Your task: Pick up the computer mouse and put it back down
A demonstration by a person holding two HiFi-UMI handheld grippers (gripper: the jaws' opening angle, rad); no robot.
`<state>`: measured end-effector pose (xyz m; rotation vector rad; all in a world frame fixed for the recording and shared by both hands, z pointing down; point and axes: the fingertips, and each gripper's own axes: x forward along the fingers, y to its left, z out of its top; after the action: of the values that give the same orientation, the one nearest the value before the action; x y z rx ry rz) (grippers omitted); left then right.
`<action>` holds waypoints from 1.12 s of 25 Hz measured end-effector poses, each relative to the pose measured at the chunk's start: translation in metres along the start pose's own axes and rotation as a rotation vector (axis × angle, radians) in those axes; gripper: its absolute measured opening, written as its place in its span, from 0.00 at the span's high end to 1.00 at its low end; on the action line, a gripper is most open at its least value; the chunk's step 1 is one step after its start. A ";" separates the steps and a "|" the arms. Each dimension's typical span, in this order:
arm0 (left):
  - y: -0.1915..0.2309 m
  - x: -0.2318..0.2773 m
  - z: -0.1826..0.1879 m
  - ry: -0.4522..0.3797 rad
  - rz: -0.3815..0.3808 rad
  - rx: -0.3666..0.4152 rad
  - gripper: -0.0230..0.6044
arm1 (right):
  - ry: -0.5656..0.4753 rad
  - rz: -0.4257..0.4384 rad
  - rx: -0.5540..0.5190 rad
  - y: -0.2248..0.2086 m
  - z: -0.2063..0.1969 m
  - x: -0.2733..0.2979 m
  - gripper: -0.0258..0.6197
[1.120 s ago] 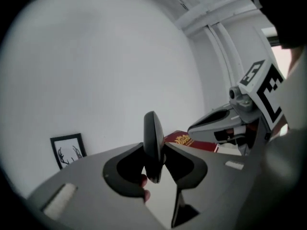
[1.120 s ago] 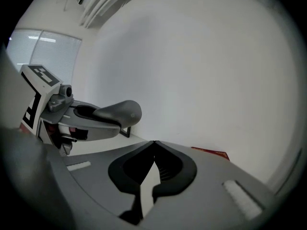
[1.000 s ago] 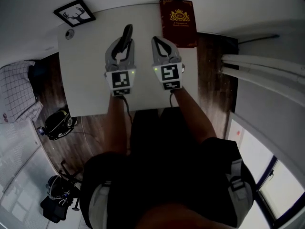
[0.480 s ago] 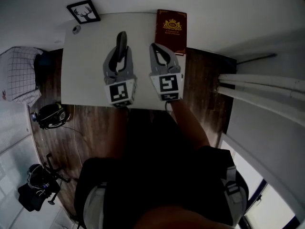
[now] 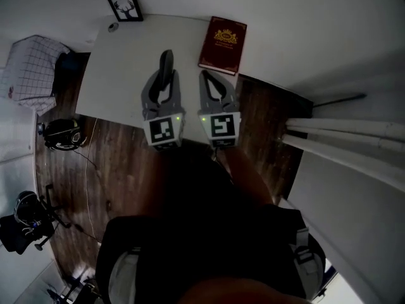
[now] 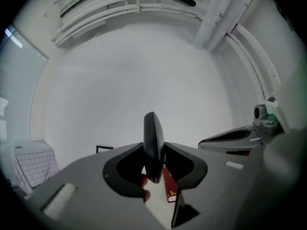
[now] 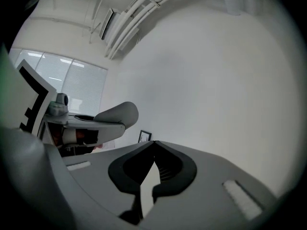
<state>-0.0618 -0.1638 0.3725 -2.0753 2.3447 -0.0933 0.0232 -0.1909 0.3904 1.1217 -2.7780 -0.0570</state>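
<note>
Standing edge-up, slim black computer mouse, gripped by left tongs

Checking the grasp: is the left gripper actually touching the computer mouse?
Touching. In the left gripper view, the jaw tips of the left gripper press both sides of the black computer mouse, held on edge between them.

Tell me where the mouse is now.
The mouse is held by the left gripper, left of centre in the head view, over the table, beside the red book.
</note>
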 end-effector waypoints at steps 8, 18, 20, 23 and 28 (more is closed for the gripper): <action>-0.020 -0.055 0.014 -0.004 0.043 -0.022 0.77 | -0.026 0.042 -0.018 0.020 0.016 -0.049 0.94; -0.020 -0.127 0.032 -0.056 0.047 -0.016 0.77 | -0.083 0.018 -0.006 0.057 0.036 -0.105 0.94; -0.019 -0.152 0.033 -0.064 0.040 -0.013 0.77 | -0.089 0.005 -0.006 0.072 0.038 -0.124 0.94; -0.018 -0.194 0.036 -0.080 0.027 -0.031 0.77 | -0.108 -0.017 -0.022 0.100 0.039 -0.154 0.94; -0.017 -0.257 0.047 -0.107 0.007 -0.009 0.77 | -0.077 -0.034 -0.039 0.139 0.041 -0.205 0.94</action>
<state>-0.0109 0.0876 0.3183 -2.0219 2.2941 0.0272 0.0669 0.0502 0.3377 1.1821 -2.8110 -0.1611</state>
